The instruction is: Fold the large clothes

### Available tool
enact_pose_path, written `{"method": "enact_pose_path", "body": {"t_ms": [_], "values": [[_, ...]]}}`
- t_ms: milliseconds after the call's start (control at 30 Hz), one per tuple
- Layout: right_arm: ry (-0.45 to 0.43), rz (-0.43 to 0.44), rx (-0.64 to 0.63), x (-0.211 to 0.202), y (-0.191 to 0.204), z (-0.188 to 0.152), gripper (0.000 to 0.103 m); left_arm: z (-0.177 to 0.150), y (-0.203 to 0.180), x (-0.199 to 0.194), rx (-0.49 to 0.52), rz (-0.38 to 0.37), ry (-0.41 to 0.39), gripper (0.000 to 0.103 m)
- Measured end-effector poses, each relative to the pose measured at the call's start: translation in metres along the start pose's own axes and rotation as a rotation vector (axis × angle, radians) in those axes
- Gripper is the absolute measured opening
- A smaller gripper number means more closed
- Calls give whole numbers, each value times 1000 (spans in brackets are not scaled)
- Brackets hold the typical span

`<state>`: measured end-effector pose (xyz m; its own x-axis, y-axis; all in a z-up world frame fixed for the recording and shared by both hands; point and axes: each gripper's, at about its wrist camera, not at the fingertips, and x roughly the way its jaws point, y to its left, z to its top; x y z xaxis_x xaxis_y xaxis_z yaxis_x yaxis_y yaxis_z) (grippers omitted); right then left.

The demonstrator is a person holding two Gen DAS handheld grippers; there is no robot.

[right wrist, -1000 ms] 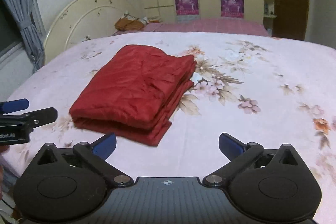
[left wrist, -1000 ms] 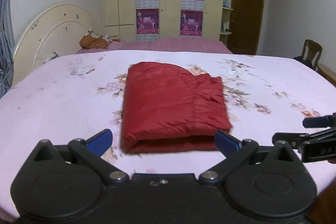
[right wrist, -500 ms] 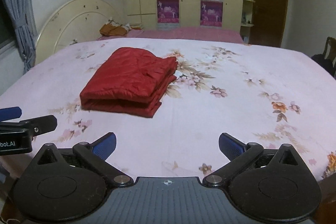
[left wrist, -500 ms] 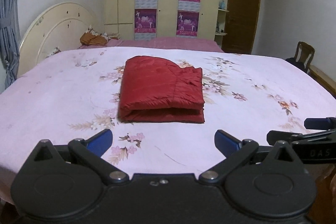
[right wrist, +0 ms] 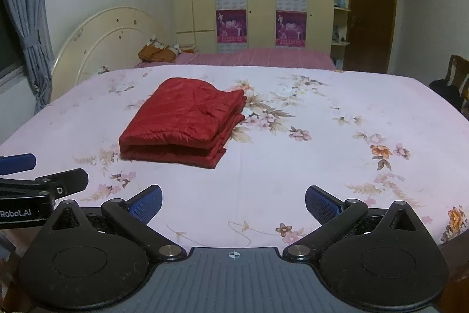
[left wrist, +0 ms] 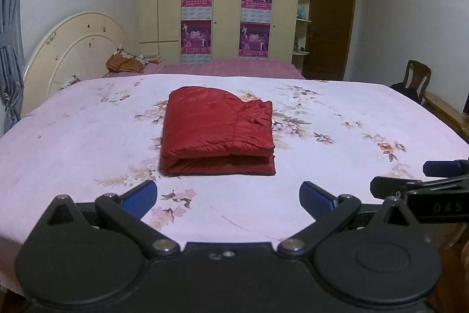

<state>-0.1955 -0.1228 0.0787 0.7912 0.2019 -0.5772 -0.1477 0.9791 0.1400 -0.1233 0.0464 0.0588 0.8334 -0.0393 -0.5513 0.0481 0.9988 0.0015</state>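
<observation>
A red padded garment (left wrist: 217, 131) lies folded into a flat rectangle in the middle of the bed, its stacked layers facing me; it also shows in the right wrist view (right wrist: 187, 122). My left gripper (left wrist: 228, 194) is open and empty, held back over the bed's near edge, well short of the garment. My right gripper (right wrist: 233, 200) is open and empty too, at the near edge to the right of the garment. Each gripper shows at the side of the other's view.
The bed has a pink floral sheet (left wrist: 337, 119) and a cream headboard (left wrist: 70, 55) at the left. A second bed (right wrist: 255, 57), wardrobes with posters, a brown door (left wrist: 328, 22) and a chair (left wrist: 414, 78) stand behind.
Both grippers have pulled back from the folded garment toward the near edge of the bed and stayed open. The garment has not moved.
</observation>
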Motion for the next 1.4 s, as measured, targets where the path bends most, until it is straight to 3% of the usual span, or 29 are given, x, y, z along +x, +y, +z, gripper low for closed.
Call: {"method": "enact_pose_path", "body": {"t_ms": [1400], "values": [[-5, 5, 14, -7, -13, 4, 103, 5, -4, -2, 8, -2, -13, 103]]}}
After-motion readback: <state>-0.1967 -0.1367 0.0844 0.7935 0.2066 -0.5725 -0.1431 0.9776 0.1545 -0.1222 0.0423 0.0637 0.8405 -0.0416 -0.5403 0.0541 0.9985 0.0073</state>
